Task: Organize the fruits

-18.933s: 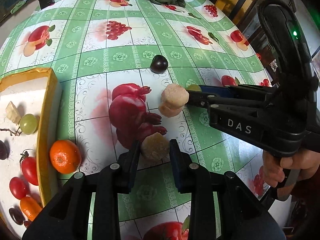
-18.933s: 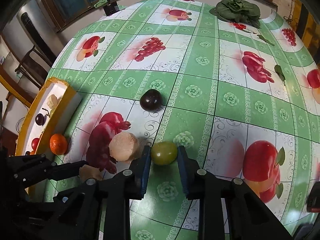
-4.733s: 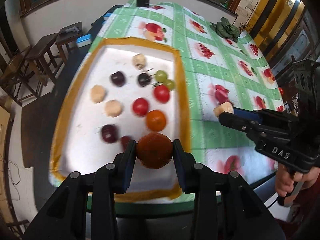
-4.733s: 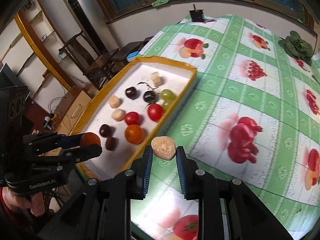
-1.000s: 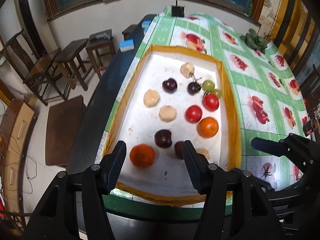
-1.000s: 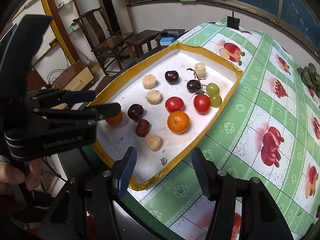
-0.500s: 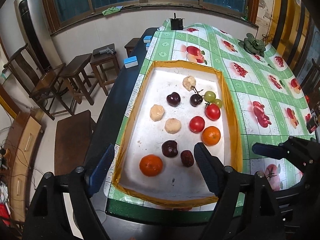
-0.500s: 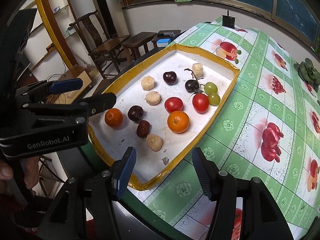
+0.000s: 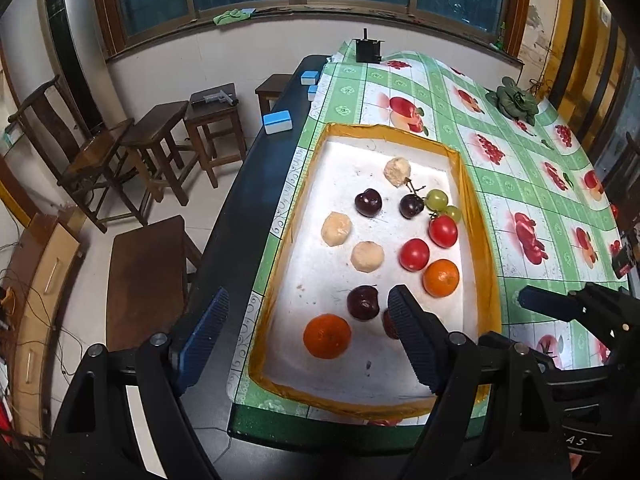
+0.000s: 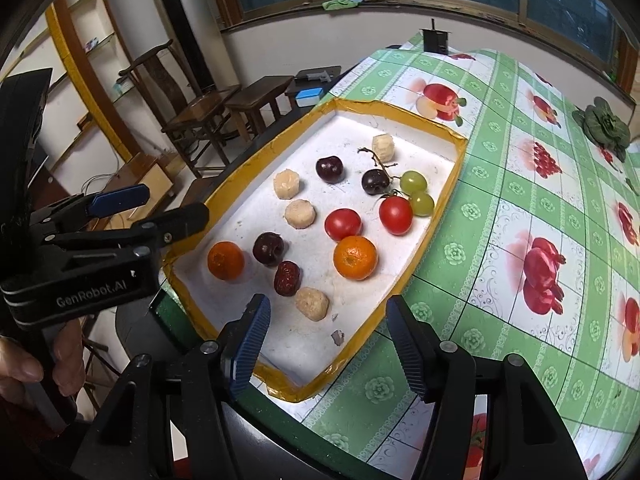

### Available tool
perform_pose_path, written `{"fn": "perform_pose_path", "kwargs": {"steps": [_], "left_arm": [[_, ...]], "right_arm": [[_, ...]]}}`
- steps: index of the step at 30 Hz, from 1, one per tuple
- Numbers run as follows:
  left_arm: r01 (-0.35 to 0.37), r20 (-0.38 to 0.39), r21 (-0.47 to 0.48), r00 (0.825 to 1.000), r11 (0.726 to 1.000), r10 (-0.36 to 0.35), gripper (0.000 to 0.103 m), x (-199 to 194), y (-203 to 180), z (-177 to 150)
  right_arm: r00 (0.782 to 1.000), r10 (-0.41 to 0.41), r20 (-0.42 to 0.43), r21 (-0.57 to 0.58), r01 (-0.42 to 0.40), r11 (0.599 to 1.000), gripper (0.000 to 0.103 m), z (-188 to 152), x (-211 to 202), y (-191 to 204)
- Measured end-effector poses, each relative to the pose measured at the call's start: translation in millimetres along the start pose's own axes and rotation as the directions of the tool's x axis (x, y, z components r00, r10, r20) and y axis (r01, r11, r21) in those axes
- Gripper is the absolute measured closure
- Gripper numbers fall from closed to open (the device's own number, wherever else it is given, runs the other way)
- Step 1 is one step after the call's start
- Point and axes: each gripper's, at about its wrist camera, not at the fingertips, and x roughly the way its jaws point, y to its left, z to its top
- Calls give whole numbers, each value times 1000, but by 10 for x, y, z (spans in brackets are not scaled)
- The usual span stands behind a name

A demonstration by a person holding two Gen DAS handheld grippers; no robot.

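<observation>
— Yellow-rimmed tray (image 10: pixel 424 240) with a white floor, at the near end of the green fruit-print tablecloth (image 10: pixel 520 184) — is all the fruit in it?

— Every piece in sight is. Nearest the grippers: an orange (image 9: pixel 327 336), a dark plum (image 9: pixel 363 303), a red date (image 10: pixel 287 278) and a pale peeled piece (image 10: pixel 312 303).

— Further in?

— A second orange (image 10: pixel 355 257) just beside two tomatoes (image 10: pixel 343 224), then two green grapes (image 10: pixel 413 182) on a stem, two dark cherries (image 10: pixel 329 169) and more pale pieces.

— And the grippers?

— Left gripper (image 9: pixel 308 336) hangs above the tray's near end, jaws spread wide, nothing between them. Right gripper (image 10: pixel 326 336) sits over the tray's near corner — also wide apart and empty.
</observation>
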Motion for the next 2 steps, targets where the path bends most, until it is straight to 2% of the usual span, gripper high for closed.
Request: {"fn": "perform_pose_path", "kwargs": {"steps": [2], "left_arm": [[-8, -14, 16, 1000, 1000, 8, 21, 57, 3, 4]], "right_arm": [[1000, -10, -6, 17, 10, 1000, 41, -6, 18, -9]]}}
